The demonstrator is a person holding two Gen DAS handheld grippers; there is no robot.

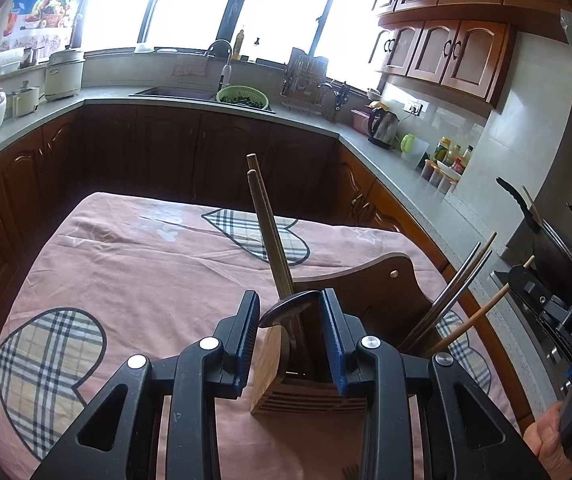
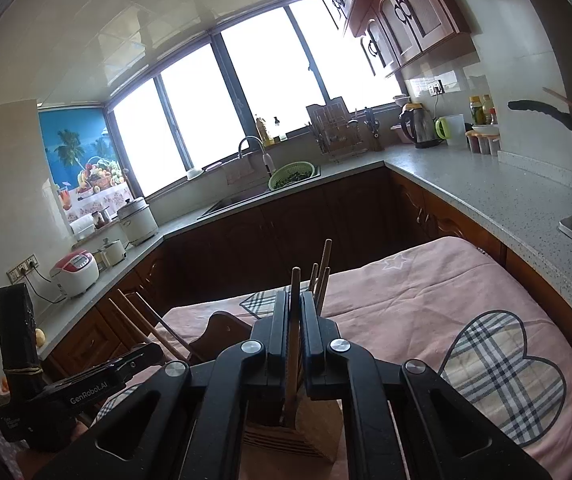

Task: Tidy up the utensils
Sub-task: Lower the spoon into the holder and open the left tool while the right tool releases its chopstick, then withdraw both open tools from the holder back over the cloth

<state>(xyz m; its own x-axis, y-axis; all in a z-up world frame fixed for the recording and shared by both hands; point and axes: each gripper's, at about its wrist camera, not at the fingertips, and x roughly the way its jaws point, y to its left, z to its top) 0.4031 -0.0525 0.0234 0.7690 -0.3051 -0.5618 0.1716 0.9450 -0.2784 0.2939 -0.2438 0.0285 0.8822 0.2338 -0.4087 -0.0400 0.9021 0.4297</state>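
A wooden utensil holder (image 1: pixel 310 396) stands on the pink tablecloth (image 1: pixel 145 272). My left gripper (image 1: pixel 290 336) sits over its left compartment, jaws apart, with a dark spoon (image 1: pixel 290 308) between the pads; I cannot tell if they touch it. Two wooden chopsticks (image 1: pixel 265 224) stand in that compartment. Metal chopsticks (image 1: pixel 458 284) and a wooden one (image 1: pixel 482 312) lean in the right compartment. In the right wrist view my right gripper (image 2: pixel 294 320) is shut on a wooden chopstick (image 2: pixel 294 344) whose lower end is in the holder (image 2: pixel 306 432). More chopsticks (image 2: pixel 322 276) stand behind.
The table sits inside a U-shaped kitchen counter (image 1: pixel 386 152). A black wok (image 1: pixel 562 252) sits on the stove at right. A kettle (image 1: pixel 384 124), jars and a sink with a green colander (image 1: pixel 241 96) are farther back. The other gripper (image 2: pixel 85 392) shows at left in the right wrist view.
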